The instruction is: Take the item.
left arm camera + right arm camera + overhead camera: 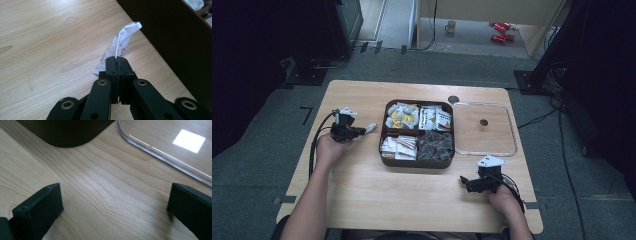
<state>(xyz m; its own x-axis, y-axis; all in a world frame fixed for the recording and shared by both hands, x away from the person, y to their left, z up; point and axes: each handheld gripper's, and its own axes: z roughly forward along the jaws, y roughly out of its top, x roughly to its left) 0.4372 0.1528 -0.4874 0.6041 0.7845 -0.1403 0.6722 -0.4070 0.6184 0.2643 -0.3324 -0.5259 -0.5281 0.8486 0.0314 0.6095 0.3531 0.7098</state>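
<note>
My left gripper [118, 59] is shut on a white printed sachet [117, 47], which sticks out past the tips, just over the wood beside the brown box's wall [175, 37]. From above, the left gripper [360, 131] holds that sachet [370, 127] left of the brown four-part box [417, 161], which holds several packets. My right gripper [113, 207] stands open over bare wood, nothing between its jaws; in the high view the right gripper [464, 183] lies near the table's front right, below the box.
A clear lid [484, 128] lies flat to the right of the box; its rim [160, 155] runs across the right gripper view. The wooden table [412, 195] ends close in front. Cables, a mug [450, 26] and red items [501, 31] are on the floor beyond.
</note>
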